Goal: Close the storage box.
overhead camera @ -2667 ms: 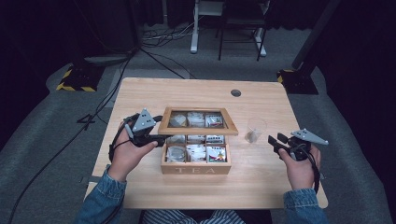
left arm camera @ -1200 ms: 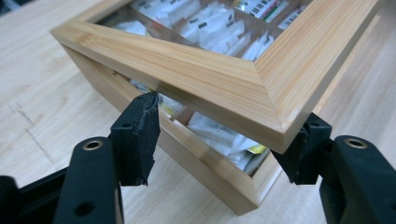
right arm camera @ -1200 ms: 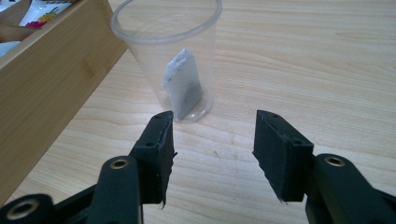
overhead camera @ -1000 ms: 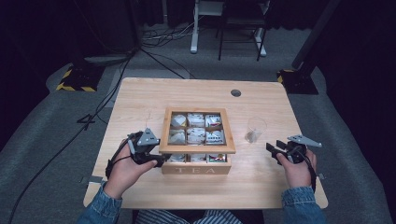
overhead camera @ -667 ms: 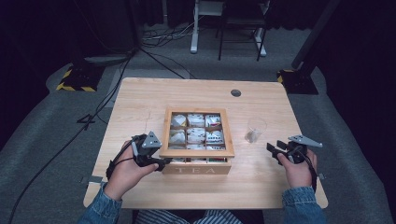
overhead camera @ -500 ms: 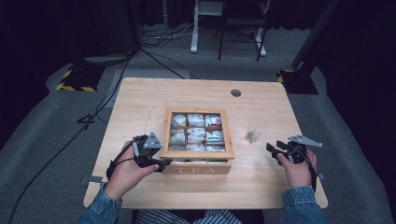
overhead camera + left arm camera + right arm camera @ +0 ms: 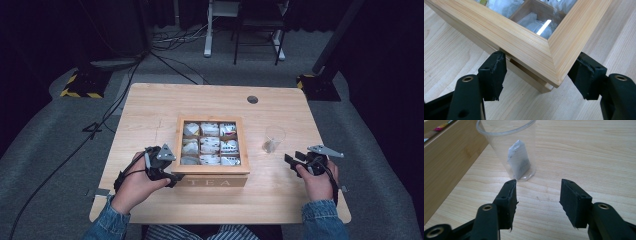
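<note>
A wooden tea box (image 7: 212,165) stands near the middle of the table (image 7: 150,107), towards its near edge, with the word TEA on its front face. Its glass-paned lid (image 7: 529,47) lies shut, and white tea bags (image 7: 210,145) show through the pane in a grid of compartments. The left gripper (image 7: 167,175) sits at the box's near left corner. In the left gripper view that lid corner lies between the two black pads (image 7: 495,72); the jaws have just been opening, and the pads stand just clear of the wood on both sides, gripping nothing. The lid's edge overhangs the box wall below it. The right gripper (image 7: 294,162) rests near the table's right edge, well apart from the box, its jaws parted and empty. Just beyond them stands a clear plastic cup (image 7: 510,147), upright, between the box and the right edge, with one tea bag (image 7: 519,160) leaning inside it against the wall.
</note>
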The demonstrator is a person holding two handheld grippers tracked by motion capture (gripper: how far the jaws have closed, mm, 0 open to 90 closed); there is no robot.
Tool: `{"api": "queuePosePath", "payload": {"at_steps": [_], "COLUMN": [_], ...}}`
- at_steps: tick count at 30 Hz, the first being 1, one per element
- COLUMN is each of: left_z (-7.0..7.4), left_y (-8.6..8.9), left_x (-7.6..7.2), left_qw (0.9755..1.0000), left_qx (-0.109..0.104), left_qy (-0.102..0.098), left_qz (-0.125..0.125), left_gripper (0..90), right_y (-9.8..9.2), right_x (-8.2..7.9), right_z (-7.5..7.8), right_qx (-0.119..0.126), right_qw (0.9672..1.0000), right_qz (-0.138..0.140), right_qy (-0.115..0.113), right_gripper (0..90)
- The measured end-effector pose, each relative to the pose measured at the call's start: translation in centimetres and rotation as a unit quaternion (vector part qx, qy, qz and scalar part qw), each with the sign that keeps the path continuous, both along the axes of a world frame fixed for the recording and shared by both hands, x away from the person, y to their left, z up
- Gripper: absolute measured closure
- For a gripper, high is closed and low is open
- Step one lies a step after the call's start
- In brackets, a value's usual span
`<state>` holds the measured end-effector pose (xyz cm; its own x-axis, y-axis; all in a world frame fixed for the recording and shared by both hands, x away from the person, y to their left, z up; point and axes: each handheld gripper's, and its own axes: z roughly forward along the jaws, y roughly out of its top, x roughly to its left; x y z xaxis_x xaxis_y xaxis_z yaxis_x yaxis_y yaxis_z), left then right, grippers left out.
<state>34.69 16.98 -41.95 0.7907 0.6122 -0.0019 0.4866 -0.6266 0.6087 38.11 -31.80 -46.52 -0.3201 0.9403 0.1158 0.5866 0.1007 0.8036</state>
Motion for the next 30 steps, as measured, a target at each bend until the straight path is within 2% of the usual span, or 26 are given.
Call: {"api": "queuePosePath", "payload": {"at_steps": [9, 21, 25, 30], "left_z": [-0.22, -0.48, -0.55, 0.22], "left_y": [-0.08, -0.06, -0.03, 0.49], "left_x": [0.01, 0.02, -0.07, -0.34], "left_qw": [0.9998, 0.9996, 0.9997, 1.0], "left_qx": [0.013, 0.014, 0.017, -0.005], "left_qy": [0.012, 0.024, 0.018, 0.008], "left_qz": [-0.005, -0.004, -0.005, -0.002], "left_gripper": [33.0, 32.0, 31.4, 27.6], "right_y": [0.08, 0.26, 0.36, 0.51], "right_x": [0.06, 0.18, 0.22, 0.34], "right_z": [-0.14, -0.35, -0.4, -0.53], "right_qx": [-0.002, -0.002, -0.001, -0.004], "right_qw": [1.0, 0.9999, 0.9999, 0.9998], "right_qz": [0.002, 0.005, 0.005, 0.009], "right_qy": [0.003, 0.01, 0.014, 0.016], "right_gripper": [48.1, 48.1, 48.0, 48.0]}}
